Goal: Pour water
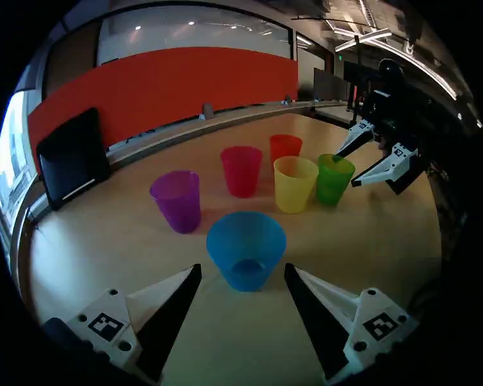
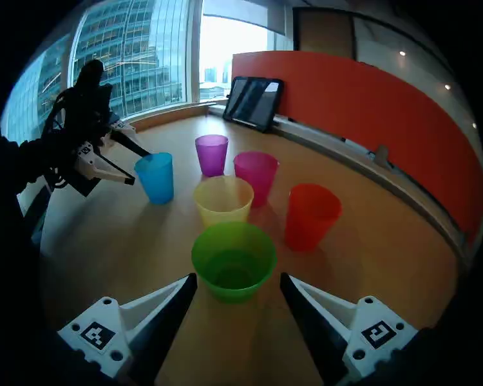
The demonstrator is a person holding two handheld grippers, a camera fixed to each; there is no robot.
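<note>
**A:** Entry one, the holdings; what is recorded for the left gripper (image 1: 241,267)?

**B:** Released, fingers spread; the blue cup (image 1: 246,248) is stood upright on the desk (image 1: 113,270) between the fingertips, with a gap seen on each side; nothing is grasped.

**A:** And for the right gripper (image 2: 237,276)?

**B:** Also released; the green cup (image 2: 234,257) is framed between its fingers, upright, and pressed on by neither.

**A:** The other vessels are to be listed.

**B:** Yellow cup (image 2: 223,199), just behind the green; red cup (image 2: 311,215), near the green cup, off to one side; pink cup (image 2: 257,175) and purple cup (image 2: 211,153), further back; all upright, all on the desk; a dark tablet (image 2: 254,101) is propped at the far edge by the red wall (image 2: 370,96).

**A:** Is water entered anywhere?

**B:** It cannot be told; a darker patch is noted at the bottom of the blue cup and a faint ring low in the green, but neither can be confirmed as water; no stream is seen.

**A:** How is progress judged?

**B:** As early; both cups are bracketed and neither is lifted; left to be done are a closing on one cup, a lift, a tilt over the receiving cup and a setting down; which cup is meant as the source is not settled by what is shown.
</note>
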